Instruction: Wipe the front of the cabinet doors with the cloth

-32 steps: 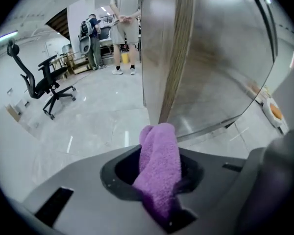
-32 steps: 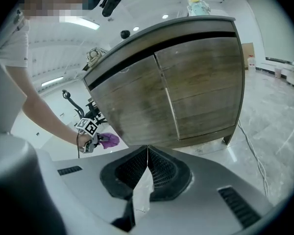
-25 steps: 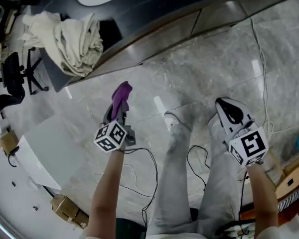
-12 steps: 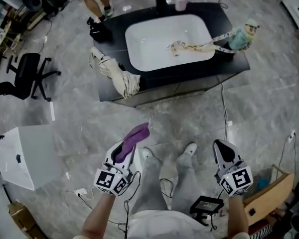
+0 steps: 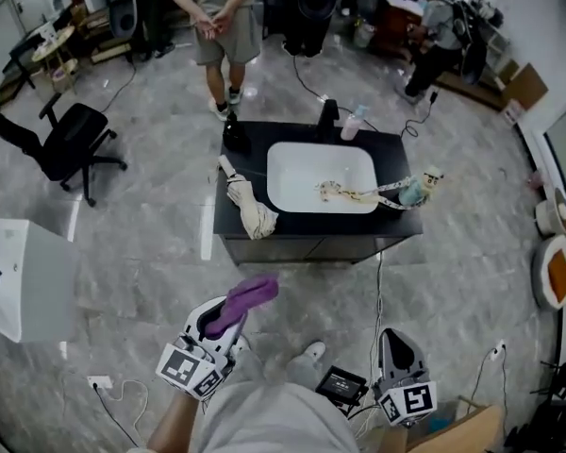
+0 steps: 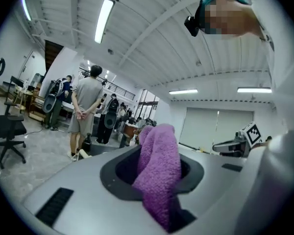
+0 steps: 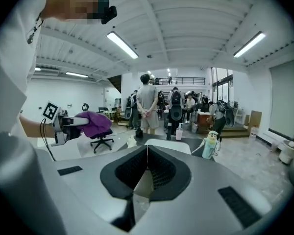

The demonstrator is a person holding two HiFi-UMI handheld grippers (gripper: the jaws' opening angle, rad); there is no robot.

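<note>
While both grippers are held low at the near edge of the scene, the grey marble floor (image 5: pixel 151 253) spreads out ahead through a busy workshop room. Standing alone on it is a black cabinet (image 5: pixel 228 239) with a white basin (image 5: pixel 321 173) set in its top. The cabinet doors (image 5: pixel 311 249) face the near side, well apart from both grippers.

The left gripper (image 5: pixel 219 319) pinches the purple cloth (image 5: pixel 245 298), which rises between its jaws and flops over them. The right gripper (image 7: pixel 147 150) has its jaws pressed together with nothing between them.

On the cabinet top, a cream towel (image 5: pixel 250 210) hangs over the near left corner and a doll (image 5: pixel 420 189) lies at the right edge. A black tap (image 5: pixel 327 116) and a pink bottle (image 5: pixel 351 121) stand on the far side. A person (image 5: pixel 217 17) stands just beyond the cabinet, and an office chair (image 5: pixel 71 140) stands far left.

A white box (image 5: pixel 19 276) sits at the left. A thin cable (image 5: pixel 378 286) trails down the floor from the cabinet's near right. Between the doors and the grippers the floor lies open.
</note>
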